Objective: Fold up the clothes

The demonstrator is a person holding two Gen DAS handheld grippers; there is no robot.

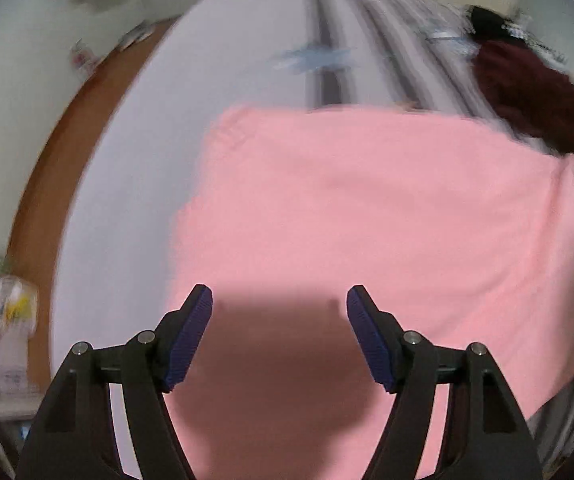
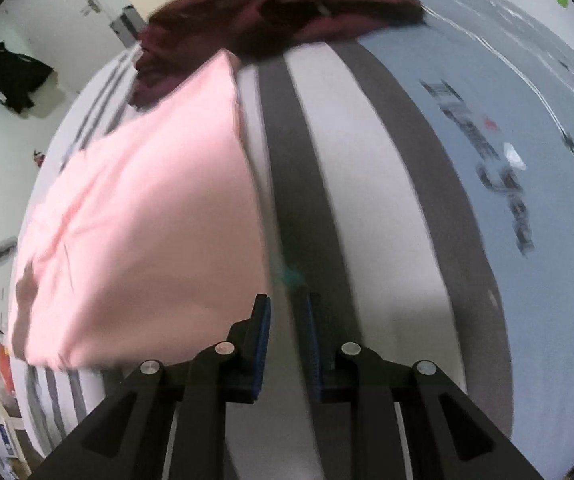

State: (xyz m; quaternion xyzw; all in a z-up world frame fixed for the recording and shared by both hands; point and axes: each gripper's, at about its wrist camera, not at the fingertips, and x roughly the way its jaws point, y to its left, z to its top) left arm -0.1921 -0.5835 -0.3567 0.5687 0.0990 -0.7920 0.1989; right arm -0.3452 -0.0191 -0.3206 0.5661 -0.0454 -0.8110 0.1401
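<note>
A pink garment (image 1: 367, 220) lies flat and folded into a rough rectangle on the bed. My left gripper (image 1: 279, 294) hovers open just above its near part, casting a shadow on the cloth, with nothing between the fingers. In the right wrist view the same pink garment (image 2: 147, 220) lies to the left. My right gripper (image 2: 287, 300) is beside its right edge, over the striped sheet. Its jaws stand a narrow gap apart and hold nothing.
A crumpled dark red garment (image 1: 527, 92) lies beyond the pink one, at the far side (image 2: 279, 12). The bed sheet (image 2: 367, 180) is white with grey stripes and a blue-grey printed area. A wooden floor (image 1: 59, 168) and some bottles (image 1: 7, 320) lie left of the bed.
</note>
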